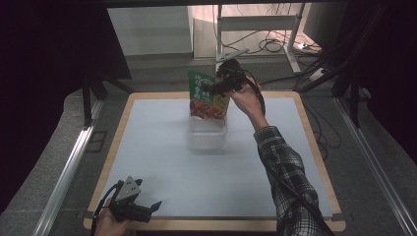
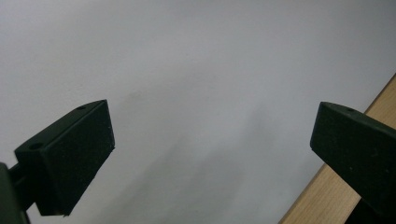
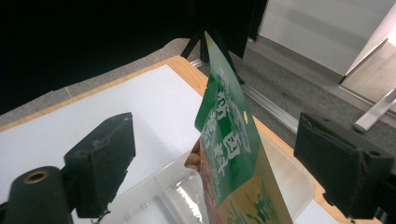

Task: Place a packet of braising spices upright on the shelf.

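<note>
We log step: placing green printed foil snack pouch [image 1: 207, 96] upright in clear plastic tub [image 1: 207, 137], upper centre of high view. Right tongs [image 3: 212, 158] spread wide, pads clear of pouch standing between them. Left tongs [image 1: 147, 209] open, empty, lower left over white desk [image 1: 162, 162]. Our judgement: release done; next, withdraw right tongs upward without tipping pouch.

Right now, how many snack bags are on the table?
1. The bag stands upright in the clear tub at the table's far middle, between the open jaws of the right hand-held gripper.
</note>
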A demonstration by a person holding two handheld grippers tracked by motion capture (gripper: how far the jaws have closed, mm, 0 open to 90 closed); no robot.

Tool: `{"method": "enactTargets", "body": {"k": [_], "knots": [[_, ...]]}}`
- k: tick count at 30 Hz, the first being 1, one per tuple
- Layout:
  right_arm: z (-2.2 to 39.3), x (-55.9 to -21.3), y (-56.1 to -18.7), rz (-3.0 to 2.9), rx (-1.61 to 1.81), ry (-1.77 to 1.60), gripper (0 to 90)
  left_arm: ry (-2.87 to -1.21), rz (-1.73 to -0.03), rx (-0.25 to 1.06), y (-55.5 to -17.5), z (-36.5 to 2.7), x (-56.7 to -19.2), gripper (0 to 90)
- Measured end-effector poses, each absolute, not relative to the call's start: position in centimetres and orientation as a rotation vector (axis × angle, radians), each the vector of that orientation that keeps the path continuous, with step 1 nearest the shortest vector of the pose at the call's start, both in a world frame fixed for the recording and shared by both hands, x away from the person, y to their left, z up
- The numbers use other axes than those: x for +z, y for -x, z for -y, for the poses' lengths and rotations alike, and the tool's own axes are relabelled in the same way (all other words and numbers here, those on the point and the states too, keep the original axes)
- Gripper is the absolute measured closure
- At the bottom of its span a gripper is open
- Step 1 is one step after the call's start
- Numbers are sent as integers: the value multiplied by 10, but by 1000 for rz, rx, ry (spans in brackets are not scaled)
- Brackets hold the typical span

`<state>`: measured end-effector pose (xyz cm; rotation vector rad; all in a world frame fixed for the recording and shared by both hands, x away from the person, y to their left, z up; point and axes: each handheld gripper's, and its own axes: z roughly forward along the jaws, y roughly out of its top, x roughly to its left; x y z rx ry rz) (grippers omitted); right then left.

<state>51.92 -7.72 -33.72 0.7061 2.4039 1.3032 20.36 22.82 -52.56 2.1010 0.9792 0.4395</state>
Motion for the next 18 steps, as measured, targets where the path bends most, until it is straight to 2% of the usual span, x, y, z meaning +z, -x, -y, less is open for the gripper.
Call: {"method": "enactTargets", "body": {"k": [18], "knots": [[91,-340,-505,-2430,1314,-701,59,-2119,-960,451,-202,-226,-525,0]]}}
